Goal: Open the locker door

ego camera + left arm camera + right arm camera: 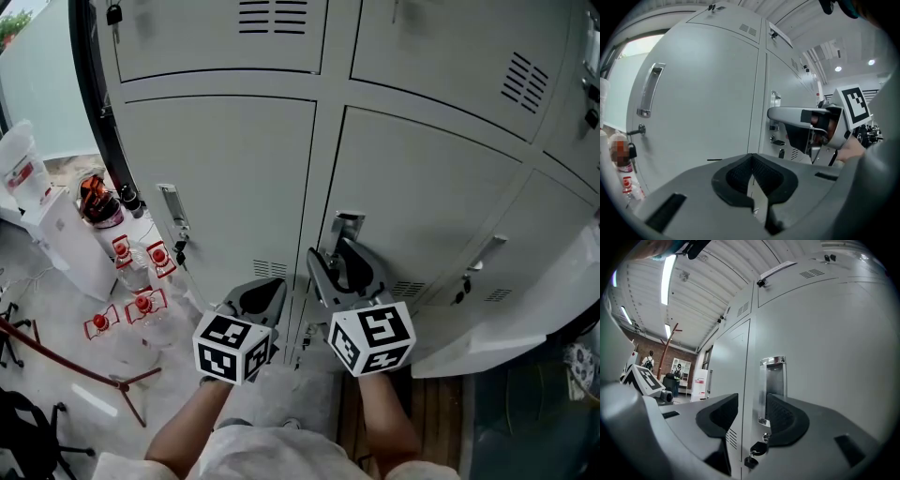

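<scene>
The grey locker door (pixel 422 197) carries an upright chrome handle (pixel 345 228) near its left edge. My right gripper (pixel 339 255) is open, and its jaws stand on either side of the handle's lower part. The right gripper view shows the handle (pixel 772 385) just inside the right pad (pixel 785 416), the door's edge running between the jaws, and a black key fob (pixel 757 452) hanging below; my right gripper (pixel 752 413) presses on nothing. To the left and lower, my left gripper (pixel 265 286) is shut and empty in front of the neighbouring door (pixel 698 103), its pads (pixel 740 180) meeting.
The left locker door has its own handle (pixel 172 208) with keys (pixel 178 251) hanging under it. Several red-capped bottles (pixel 141 305) and a white box (pixel 66 239) stand on the floor at left. A white panel (pixel 506 328) juts out at lower right.
</scene>
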`<state>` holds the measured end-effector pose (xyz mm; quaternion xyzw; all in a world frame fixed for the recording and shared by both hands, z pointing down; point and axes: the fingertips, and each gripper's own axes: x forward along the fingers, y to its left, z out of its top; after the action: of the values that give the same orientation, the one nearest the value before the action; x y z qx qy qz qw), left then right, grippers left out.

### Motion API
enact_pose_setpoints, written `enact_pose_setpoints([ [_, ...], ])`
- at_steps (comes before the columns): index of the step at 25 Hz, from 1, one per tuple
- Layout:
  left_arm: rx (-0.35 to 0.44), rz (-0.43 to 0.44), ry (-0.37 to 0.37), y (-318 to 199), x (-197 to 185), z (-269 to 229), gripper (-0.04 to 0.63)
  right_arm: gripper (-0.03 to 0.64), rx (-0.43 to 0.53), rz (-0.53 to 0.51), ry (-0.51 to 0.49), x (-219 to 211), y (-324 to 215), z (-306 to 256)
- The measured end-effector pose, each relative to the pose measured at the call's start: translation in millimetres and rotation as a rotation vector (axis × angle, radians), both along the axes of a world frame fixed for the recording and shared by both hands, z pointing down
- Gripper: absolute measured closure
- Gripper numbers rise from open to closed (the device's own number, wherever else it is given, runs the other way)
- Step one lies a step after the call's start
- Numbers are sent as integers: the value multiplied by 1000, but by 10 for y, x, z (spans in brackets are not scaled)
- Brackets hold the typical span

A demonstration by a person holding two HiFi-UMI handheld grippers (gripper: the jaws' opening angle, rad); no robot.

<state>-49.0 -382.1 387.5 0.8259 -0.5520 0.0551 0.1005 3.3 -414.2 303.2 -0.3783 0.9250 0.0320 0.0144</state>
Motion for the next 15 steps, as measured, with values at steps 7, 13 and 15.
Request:
enact_pose_setpoints([
  [7, -6, 76, 12, -2, -3, 20, 589, 445, -55, 4, -57, -63, -43, 9],
  [13, -5, 157, 25, -33, -67, -28, 589, 445, -69, 77, -45, -65, -63, 5],
  [15, -3, 191, 23, -33, -46, -40, 589, 445, -65, 104, -43, -49, -43, 4],
])
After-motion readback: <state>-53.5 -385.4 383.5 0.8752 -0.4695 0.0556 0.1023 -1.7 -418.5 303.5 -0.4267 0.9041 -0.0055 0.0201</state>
